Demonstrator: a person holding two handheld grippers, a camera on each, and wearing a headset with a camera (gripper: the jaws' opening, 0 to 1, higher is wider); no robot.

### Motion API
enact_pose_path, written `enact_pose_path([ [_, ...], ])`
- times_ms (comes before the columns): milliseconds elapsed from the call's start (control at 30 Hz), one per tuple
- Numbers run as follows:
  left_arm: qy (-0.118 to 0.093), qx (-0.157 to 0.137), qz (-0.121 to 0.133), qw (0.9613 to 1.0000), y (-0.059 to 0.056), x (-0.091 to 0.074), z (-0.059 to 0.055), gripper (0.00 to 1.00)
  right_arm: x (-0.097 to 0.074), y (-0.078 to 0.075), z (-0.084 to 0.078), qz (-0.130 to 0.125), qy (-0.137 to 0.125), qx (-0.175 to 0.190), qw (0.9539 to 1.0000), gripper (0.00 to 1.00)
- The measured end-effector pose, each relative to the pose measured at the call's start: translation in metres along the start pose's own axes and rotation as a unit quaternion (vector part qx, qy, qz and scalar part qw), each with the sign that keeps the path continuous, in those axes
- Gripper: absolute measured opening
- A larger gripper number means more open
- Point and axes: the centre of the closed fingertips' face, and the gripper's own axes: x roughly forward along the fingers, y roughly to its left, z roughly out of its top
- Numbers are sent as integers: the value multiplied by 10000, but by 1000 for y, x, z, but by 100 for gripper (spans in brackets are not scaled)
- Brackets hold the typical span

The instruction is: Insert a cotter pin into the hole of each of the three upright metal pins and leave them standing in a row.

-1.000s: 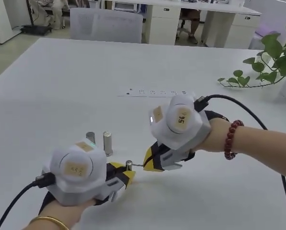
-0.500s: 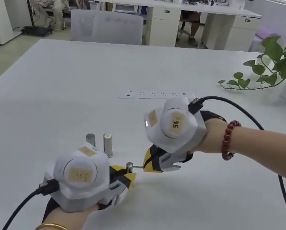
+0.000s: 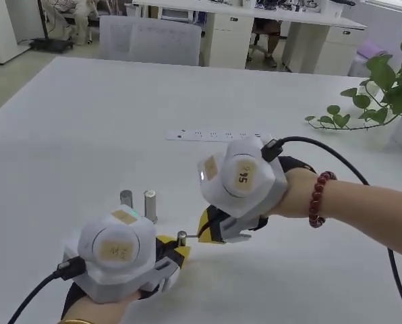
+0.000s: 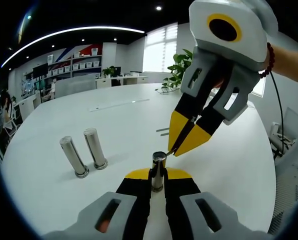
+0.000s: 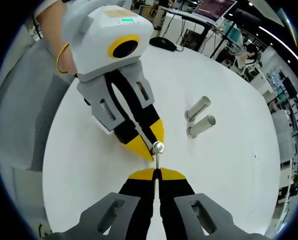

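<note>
Your right gripper (image 3: pixel 204 236) has edged a shade nearer the near pin (image 3: pixel 181 237) over the last second, while your left gripper (image 3: pixel 176 250) has kept it upright on the table (image 3: pixel 86 108). The left jaws are clamped narrow on that pin's lower body. The right jaws are pinched tight on the cotter pin (image 5: pixel 157 160), whose free end reaches the pin's top. The step in hand looks like the threading of this cotter pin, probably the first of three. The left pin (image 3: pixel 126 198) and middle pin (image 3: pixel 150 202) stand upright, close together and apart from the work, on the far left. In the left gripper view neither seems to carry a cotter pin. The next move calls for you to line the thin wire up with the cross-hole and push it straight through, with the left grip steady so the pin does not twist or tip. The hole itself cannot be made out in any view, so whether the tip has entered or merely rests against the rim is unclear. In the head view the gripper bodies hide most of the jaws, and the cotter pin is a bare sliver. Two thin slivers (image 4: pixel 163 131) lie on the table beyond the right gripper. They may be spare cotter pins, but they are too small to tell.
</note>
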Motion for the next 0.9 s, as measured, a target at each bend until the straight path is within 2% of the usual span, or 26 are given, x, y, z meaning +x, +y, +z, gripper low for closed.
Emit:
enact_pose_path([
  [367, -24, -12, -21, 10000, -1, 2, 0, 7, 3, 0, 9, -18, -107, 32, 9999, 3],
  [800, -27, -18, -21, 10000, -1, 2, 0, 7, 5, 0, 15, 22, -331, 288, 9990, 4],
  [900, -29, -26, -21, 10000, -1, 2, 0, 8, 4, 1, 15, 49, -386, 408, 9984, 8],
])
